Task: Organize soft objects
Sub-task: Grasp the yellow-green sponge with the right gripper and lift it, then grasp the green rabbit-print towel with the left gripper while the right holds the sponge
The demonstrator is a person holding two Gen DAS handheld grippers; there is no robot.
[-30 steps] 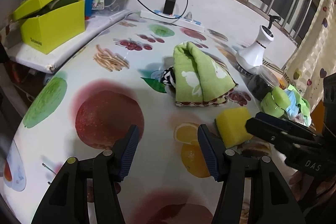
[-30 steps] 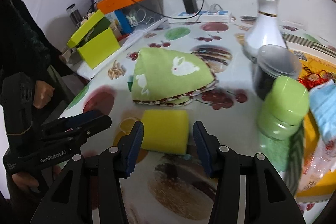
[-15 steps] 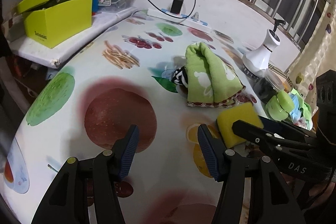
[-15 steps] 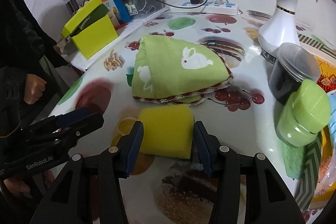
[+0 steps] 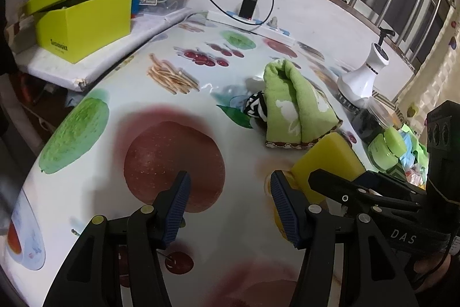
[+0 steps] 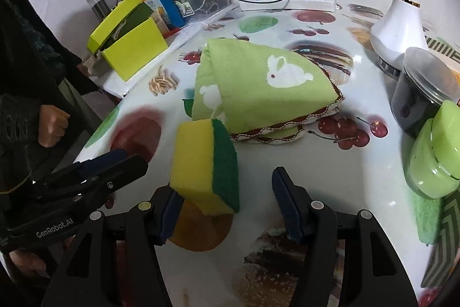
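1. Two views show the scene; the left wrist view comes first. The left gripper (image 5: 228, 205) hangs over the fruit-print table (image 5: 120, 94) with its jaws apart and nothing between them, probably held in reserve. To its right, the yellow sponge (image 5: 327, 156) sits just near of the folded green towel (image 5: 293, 102), partly hidden behind the right gripper (image 5: 342, 186). The towel's long axis runs from near to far, with its trimmed open edges toward the near side. A black-and-white patterned cloth (image 5: 254, 105) peeks out on the towel's left.

2. In the right wrist view, the right gripper (image 6: 225, 199) is opening, its jaws spreading around the sponge (image 6: 201, 163). The sponge is tipped up on edge and leans against the left pad; the right pad stands clear, so the sponge is released, not clamped. Its green scouring face points right, and its long axis runs from near to far, toward the towel (image 6: 258, 85). This looks like setting the sponge beside the towel to group the soft things.
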